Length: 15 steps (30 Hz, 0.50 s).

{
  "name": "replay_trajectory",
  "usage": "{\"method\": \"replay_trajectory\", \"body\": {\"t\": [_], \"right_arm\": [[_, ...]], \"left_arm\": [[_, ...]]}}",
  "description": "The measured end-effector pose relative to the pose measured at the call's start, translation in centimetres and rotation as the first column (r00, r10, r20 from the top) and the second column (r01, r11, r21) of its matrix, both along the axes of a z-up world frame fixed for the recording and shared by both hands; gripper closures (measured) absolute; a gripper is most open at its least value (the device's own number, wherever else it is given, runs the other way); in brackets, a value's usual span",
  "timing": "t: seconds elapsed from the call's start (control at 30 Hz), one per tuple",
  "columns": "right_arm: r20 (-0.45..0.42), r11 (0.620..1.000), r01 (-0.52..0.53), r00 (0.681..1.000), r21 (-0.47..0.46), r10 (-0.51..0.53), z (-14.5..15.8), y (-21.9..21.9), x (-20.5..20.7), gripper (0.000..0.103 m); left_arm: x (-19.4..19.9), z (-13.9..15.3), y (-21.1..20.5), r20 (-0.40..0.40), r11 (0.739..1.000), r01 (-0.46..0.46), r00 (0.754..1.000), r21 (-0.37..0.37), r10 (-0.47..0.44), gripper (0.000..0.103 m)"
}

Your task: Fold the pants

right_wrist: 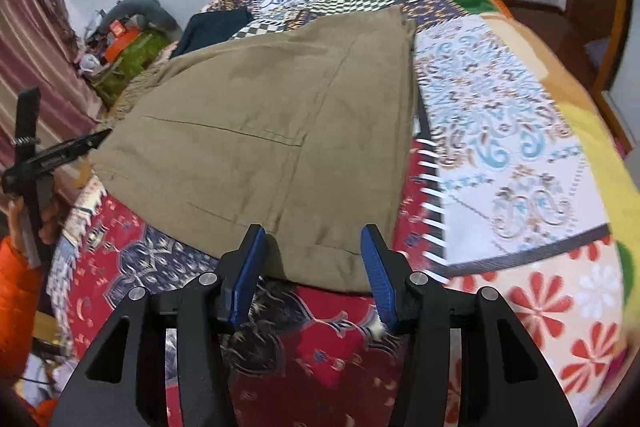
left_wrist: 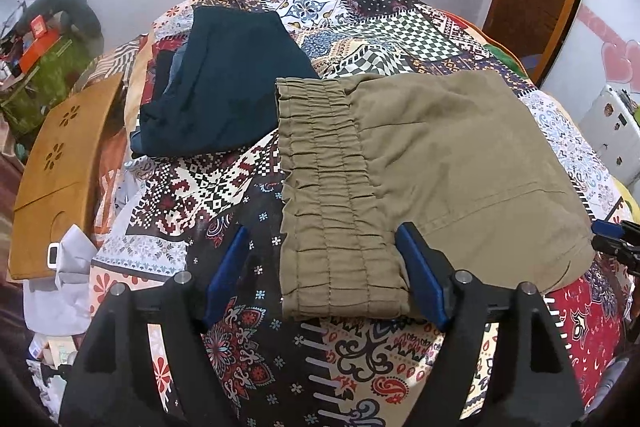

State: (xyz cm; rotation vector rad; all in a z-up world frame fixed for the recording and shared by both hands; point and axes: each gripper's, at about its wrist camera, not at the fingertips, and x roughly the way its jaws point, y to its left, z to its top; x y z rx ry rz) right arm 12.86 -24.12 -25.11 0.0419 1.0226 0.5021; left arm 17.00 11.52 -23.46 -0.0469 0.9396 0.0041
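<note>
1 pair of khaki pants (left_wrist: 432, 163) lies folded flat on the patterned quilt (left_wrist: 224, 187), elastic waistband (left_wrist: 328, 203) toward the left gripper (left_wrist: 324, 259). That gripper is spread wide, its 2 blue pads straddling the waistband's near corner without pinching it. The right gripper (right_wrist: 314, 251) is likewise released, at the pants' (right_wrist: 272, 131) near hem. Dark folded clothes (left_wrist: 228, 87) lie beyond, partly hidden in the right view.
</note>
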Motion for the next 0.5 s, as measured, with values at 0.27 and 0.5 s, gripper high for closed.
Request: {"method": "replay_trajectory", "body": {"t": [0.27,0.5], "right_arm": [[-0.003,1.000,0.019,1.000,0.000,-0.019,1.1,-1.0,0.8,0.055],[0.083,0.999,0.031,0.996,0.028,-0.033,4.0,-1.3,2.9,0.053]], "left_arm": [[0.5,1.3,0.4,-0.034,0.999,-0.021,0.999,-0.036,0.020,0.026],[2.1,4.4,0.7,0.017,0.999,-0.038,0.999,0.005,0.038,0.026]]}}
